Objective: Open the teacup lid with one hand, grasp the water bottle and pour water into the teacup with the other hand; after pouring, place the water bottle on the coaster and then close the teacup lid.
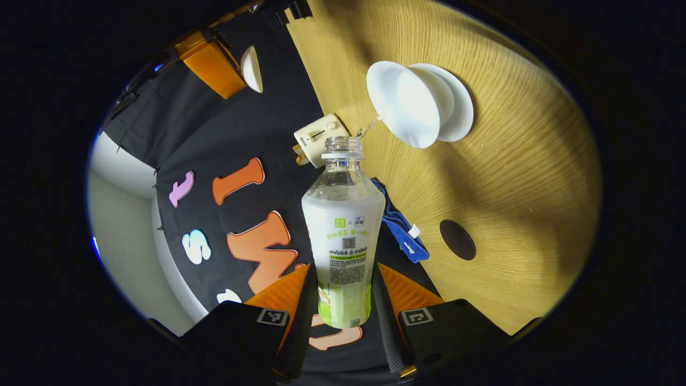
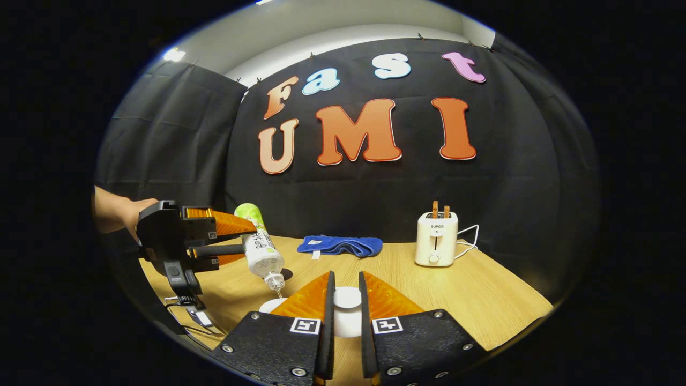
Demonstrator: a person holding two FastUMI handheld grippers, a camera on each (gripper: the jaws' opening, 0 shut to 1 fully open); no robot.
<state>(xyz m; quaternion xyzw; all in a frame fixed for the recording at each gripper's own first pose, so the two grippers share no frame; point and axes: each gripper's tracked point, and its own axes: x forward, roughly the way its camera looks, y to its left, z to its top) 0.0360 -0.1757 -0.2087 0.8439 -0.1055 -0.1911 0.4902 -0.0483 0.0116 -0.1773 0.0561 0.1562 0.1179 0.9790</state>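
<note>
L gripper point(image 1: 343, 300): narrow, both fingers pressed on the lower body of the water bottle point(image 1: 343, 236). Bottle uncapped, mouth aimed at the teacup point(image 1: 410, 107); thin stream of water runs from mouth toward cup rim. In the right gripper view the same bottle point(image 2: 260, 244) is tilted steeply, mouth down, base up, held by the L gripper point(image 2: 236, 238) w/ a hand point(image 2: 115, 212) behind it; the mouth hangs just above the cup rim point(image 2: 270, 305) at the near-left part of the worktop point(image 2: 482, 289).

R gripper point(image 2: 347, 300): nearly closed, fingers on either side of the white lid point(image 2: 347, 297); looks pinched between them, but contact on both sides can't be confirmed.

Teacup sits on a white saucer point(image 1: 461, 102), open, no lid on it. Dark round coaster point(image 1: 457, 239) on worktop, apart from the cup, bare.

Blue cloth point(image 2: 340, 245) lies at the back of the worktop near the wall; white toaster point(image 2: 437, 238) w/ cord stands to its right, well apart from the cup.
</note>
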